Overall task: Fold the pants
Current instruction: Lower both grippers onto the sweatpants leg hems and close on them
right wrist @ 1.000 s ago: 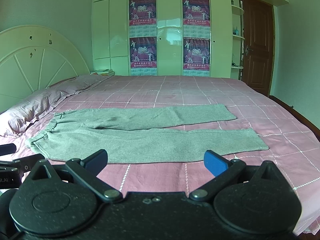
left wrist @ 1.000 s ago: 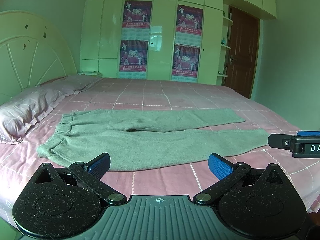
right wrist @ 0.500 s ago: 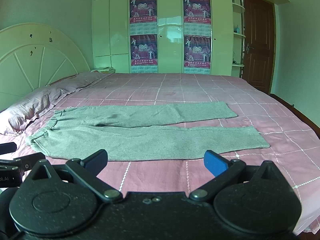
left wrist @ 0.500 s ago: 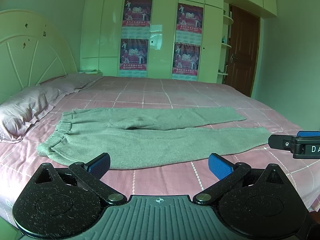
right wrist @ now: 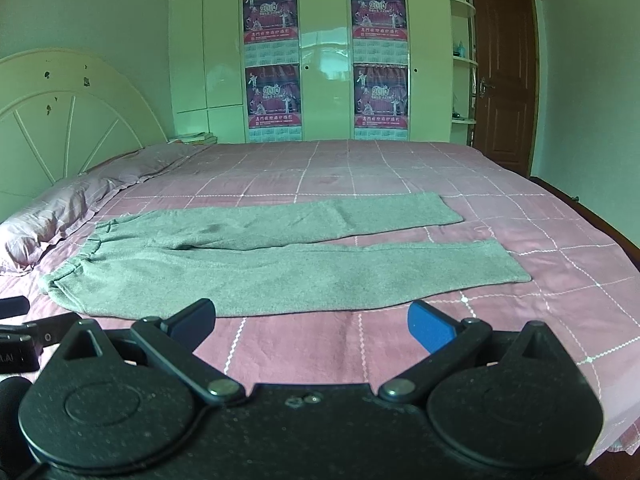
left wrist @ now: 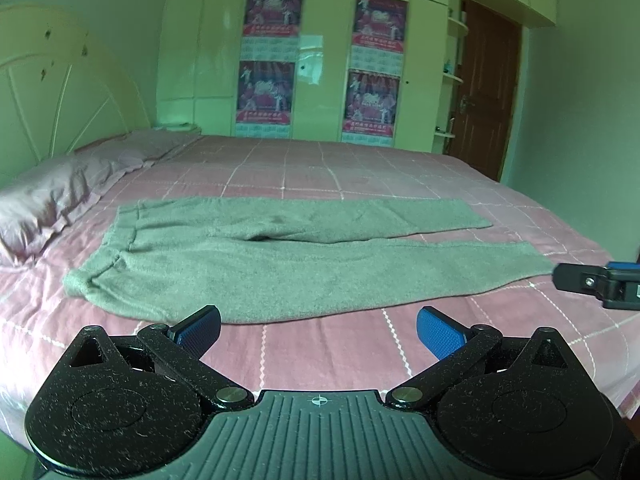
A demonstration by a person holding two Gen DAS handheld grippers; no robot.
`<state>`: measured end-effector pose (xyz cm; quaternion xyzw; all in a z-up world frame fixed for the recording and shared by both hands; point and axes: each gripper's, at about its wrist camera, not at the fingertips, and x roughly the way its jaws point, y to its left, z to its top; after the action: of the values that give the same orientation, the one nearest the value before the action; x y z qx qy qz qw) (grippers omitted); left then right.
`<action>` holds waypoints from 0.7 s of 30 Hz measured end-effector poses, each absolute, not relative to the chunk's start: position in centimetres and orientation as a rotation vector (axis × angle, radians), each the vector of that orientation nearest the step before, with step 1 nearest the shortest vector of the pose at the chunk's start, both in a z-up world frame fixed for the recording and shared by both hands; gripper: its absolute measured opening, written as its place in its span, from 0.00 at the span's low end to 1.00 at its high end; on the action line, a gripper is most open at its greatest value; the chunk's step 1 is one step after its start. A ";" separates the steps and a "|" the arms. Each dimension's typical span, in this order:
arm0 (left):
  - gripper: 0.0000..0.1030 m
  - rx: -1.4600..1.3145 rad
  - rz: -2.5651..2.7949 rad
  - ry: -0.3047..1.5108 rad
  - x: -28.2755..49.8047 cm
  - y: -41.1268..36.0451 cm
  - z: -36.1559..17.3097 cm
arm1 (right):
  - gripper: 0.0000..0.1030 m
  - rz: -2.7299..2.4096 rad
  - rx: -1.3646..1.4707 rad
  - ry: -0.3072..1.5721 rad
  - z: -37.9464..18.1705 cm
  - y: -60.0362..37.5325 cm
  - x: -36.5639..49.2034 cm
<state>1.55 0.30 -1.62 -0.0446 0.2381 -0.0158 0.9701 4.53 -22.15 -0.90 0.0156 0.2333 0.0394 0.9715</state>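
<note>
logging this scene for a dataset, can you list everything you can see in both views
pants: 1, grey, flat on the bed, legs apart, waistband toward the pillows
bed cover: 1, pink with white grid, over the bed
pillows: pink, count unclear, by the headboard
headboard: 1, cream, left
wardrobe: 1, cream, far wall
calendar posters: 4, purple-red, on wardrobe doors
door: 1, brown, right of wardrobe
left hand-held gripper: 1, black with blue pads, open, near waistband end
right hand-held gripper: 1, same, open, near cuff end

Fuzzy grey cloth pants [left wrist: 280, 268] on quilted pink bedspread [left wrist: 320, 352].
</note>
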 end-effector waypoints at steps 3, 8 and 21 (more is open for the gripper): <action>1.00 -0.167 -0.016 0.549 3.7 2.5 -2.5 | 0.95 0.135 0.070 0.474 -0.6 -22.9 6.3; 1.00 -0.298 -0.029 0.698 9.5 9.6 -5.0 | 0.94 0.217 0.102 0.447 0.9 -23.1 12.4; 0.98 -0.094 0.144 0.679 35.3 29.9 -5.0 | 0.86 0.426 -0.124 0.553 0.8 -19.0 43.8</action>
<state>35.31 29.89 -4.98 -0.0459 0.3324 0.0707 0.9394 43.80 -19.03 0.84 -0.0605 0.2706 0.2084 0.9379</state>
